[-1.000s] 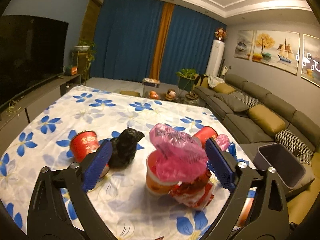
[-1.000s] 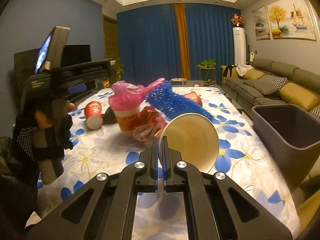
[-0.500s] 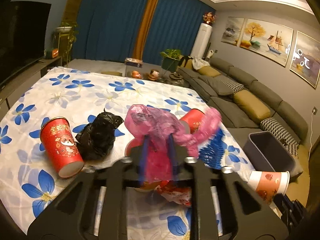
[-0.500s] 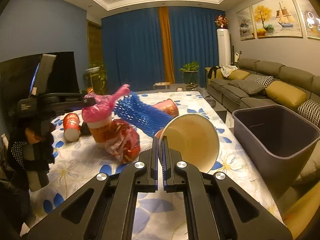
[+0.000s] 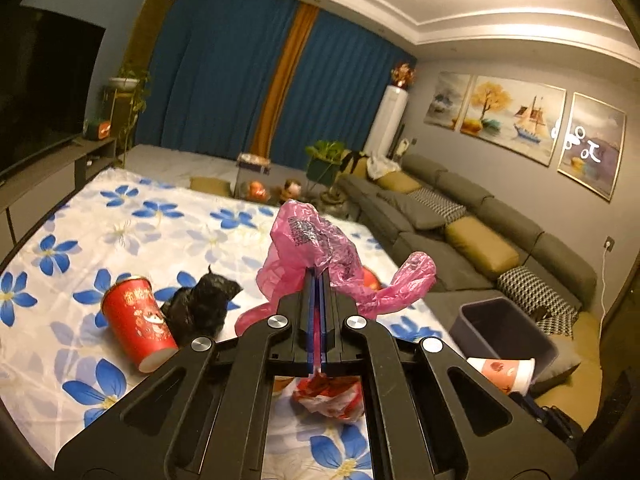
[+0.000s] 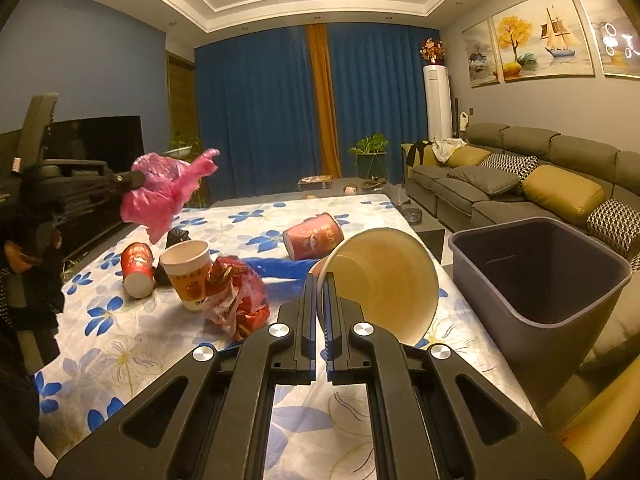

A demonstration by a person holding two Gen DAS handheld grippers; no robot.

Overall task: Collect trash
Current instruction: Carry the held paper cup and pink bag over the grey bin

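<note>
Pink plastic bag pinched in left gripper's closed jaws.

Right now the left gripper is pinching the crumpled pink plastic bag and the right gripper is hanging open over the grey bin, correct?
Not quite. The right gripper is shut on the rim of a tan paper cup, as the right wrist view shows. The left gripper does pinch the crumpled pink plastic bag.

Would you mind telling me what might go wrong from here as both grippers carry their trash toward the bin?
The right gripper pinches only the paper cup rim, so it may slip short of the grey bin. The pink bag, hanging loose from the left gripper, could snag the upright cup below.
</note>
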